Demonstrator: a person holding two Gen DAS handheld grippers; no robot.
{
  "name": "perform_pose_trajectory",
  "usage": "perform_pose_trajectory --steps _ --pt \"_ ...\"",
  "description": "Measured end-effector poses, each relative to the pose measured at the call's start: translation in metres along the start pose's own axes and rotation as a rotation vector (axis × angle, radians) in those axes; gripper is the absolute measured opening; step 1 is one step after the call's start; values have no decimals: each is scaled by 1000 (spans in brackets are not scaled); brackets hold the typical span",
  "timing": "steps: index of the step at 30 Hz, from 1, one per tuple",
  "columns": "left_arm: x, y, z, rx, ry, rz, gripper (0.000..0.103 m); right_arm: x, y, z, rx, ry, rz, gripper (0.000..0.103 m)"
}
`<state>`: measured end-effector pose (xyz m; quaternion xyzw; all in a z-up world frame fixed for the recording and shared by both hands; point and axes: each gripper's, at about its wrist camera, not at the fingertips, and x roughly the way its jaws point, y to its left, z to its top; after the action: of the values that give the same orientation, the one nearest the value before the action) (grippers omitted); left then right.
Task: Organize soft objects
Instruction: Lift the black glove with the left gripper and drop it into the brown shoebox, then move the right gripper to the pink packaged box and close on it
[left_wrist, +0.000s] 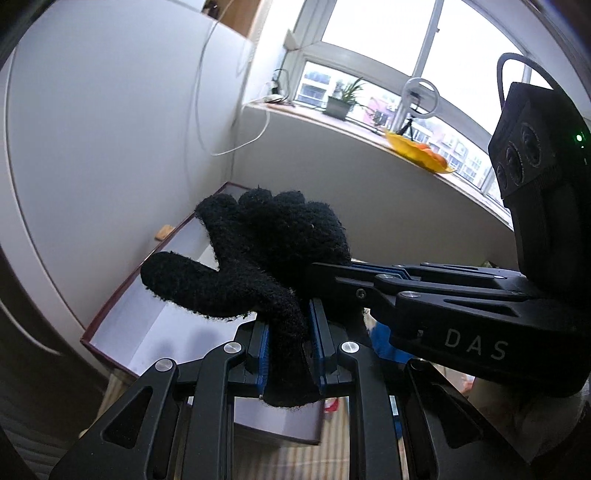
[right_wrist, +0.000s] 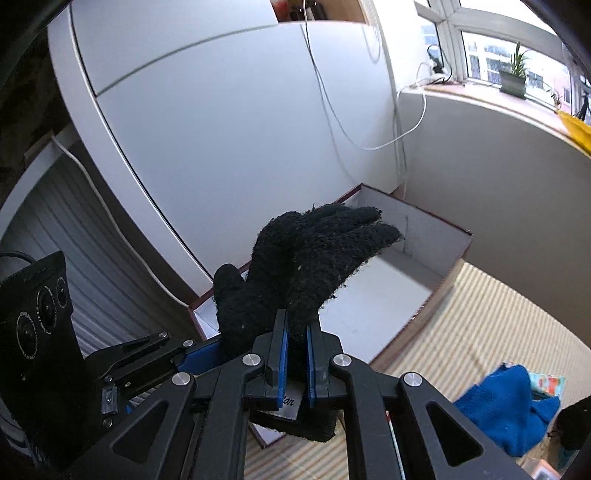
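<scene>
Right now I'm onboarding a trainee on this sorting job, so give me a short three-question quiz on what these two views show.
1. True or false: both tools grip the same black glove.
2. What lies open beneath the glove? A) a white-lined box B) a wicker basket C) a drawer
3. Fill in: a ___ cloth lies on the striped mat.

Key: 1 true, the left tool and right tool both clamp it. 2 A, the box. 3 blue, the blue cloth.

White capital letters "DAS" stand on the side of the black plastic right gripper (left_wrist: 325, 275), just right of the fuzzy black knitted glove (left_wrist: 258, 254). Below that glove, a white card label (right_wrist: 286, 402) shows the cursive ending "lar"; the rest is hidden.
</scene>
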<state>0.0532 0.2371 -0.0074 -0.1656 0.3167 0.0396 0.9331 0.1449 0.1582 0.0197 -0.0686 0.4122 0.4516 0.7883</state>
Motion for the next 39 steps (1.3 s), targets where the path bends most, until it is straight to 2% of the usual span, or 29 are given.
perform_pose_trajectory --steps 5,7,9,10,11,14,17,23,33,39 --pt "7 5 -7 -6 26 29 17 23 -6 0 2 27 -11 8" --pt "10 5 -8 -4 36 55 18 28 -7 -2 -4 35 -17 11" --pt "12 5 -7 0 37 75 22 29 -10 -4 6 41 -23 30" --pt "11 5 -8 4 35 86 23 28 -14 -5 19 38 -27 58" --pt "9 5 -9 4 31 105 26 25 -17 -6 35 22 -33 77" --pt "1 6 -12 3 19 116 27 10 -24 -10 62 -30 -47 79" --pt "-5 4 -13 -7 13 110 34 -5 -29 -14 66 -53 -65 79" --pt "-12 -10 -19 9 4 89 34 -40 -43 -41 68 -96 -99 79" --pt "-19 -50 -36 39 15 10 34 -110 -91 -100 112 -167 -138 79" --pt "-8 -83 -52 67 65 -64 34 -149 -127 -134 150 -180 -213 79"
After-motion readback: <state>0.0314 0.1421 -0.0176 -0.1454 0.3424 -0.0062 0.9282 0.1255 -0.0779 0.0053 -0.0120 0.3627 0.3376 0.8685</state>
